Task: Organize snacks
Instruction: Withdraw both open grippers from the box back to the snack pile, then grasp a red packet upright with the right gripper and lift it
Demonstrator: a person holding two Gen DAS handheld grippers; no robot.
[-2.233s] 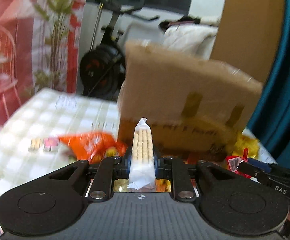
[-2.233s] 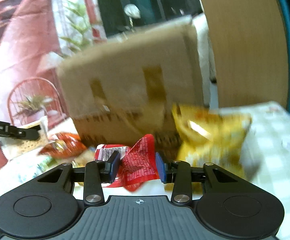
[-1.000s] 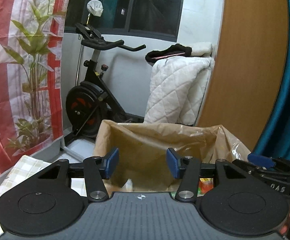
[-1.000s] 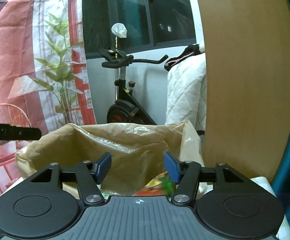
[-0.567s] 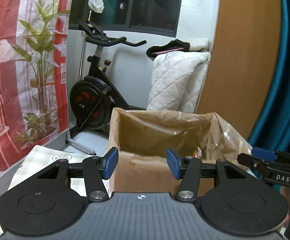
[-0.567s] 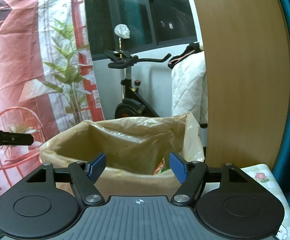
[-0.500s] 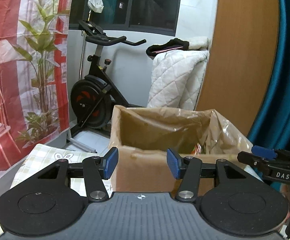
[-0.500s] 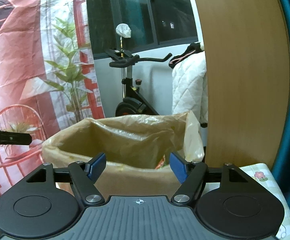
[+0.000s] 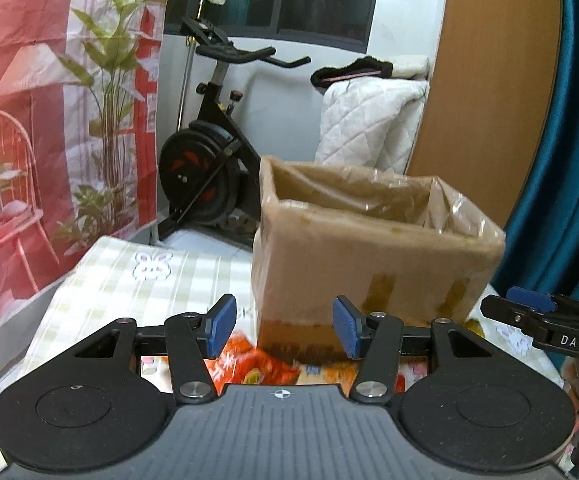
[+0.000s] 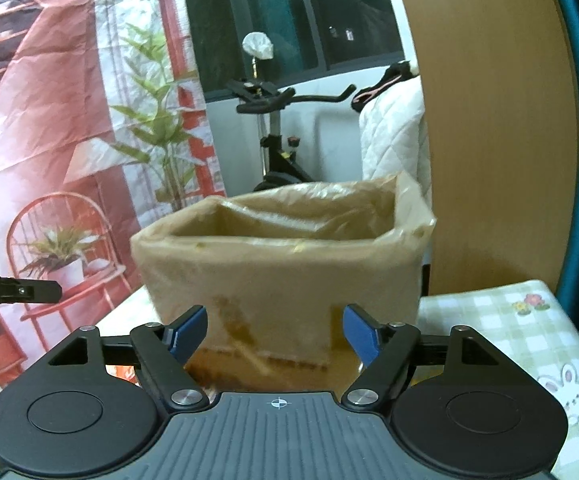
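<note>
Both grippers were over the box mouth a second ago, looking down into it; now they face its front wall and the table edge shows. Biscuit pack and red packet that sat between the pads earlier are gone from both.

Left gripper [image 9: 284,330]: jaws apart, nothing between the pads. Past and between them is the lower front wall of the cardboard box [image 9: 373,264], with its plastic liner [image 9: 465,208] folded over the rim. Orange snack bag [image 9: 249,364] lies on the checked tablecloth [image 9: 129,276] just below the gap, nearer the left pad, touching or nearly touching the box base; partly hidden by the gripper body.

Right gripper [image 10: 275,330]: jaws opening, nothing between them. Box [image 10: 289,264] fills the gap straight ahead, rim well above the pads. A sliver of orange shows below the left pad; can't tell what it is. Tip of the left gripper pokes in at far left.

Risks, as a guess:
- Orange bag sits tight to the box, so a pad coming down may hit the wall and shove the box.
- Bag is puffy and slick, a pinch on a corner could slip.
- Loose liner could snag a fingertip on the next drop-in.
- Both grippers are close together and could bump going for the same bag.
</note>
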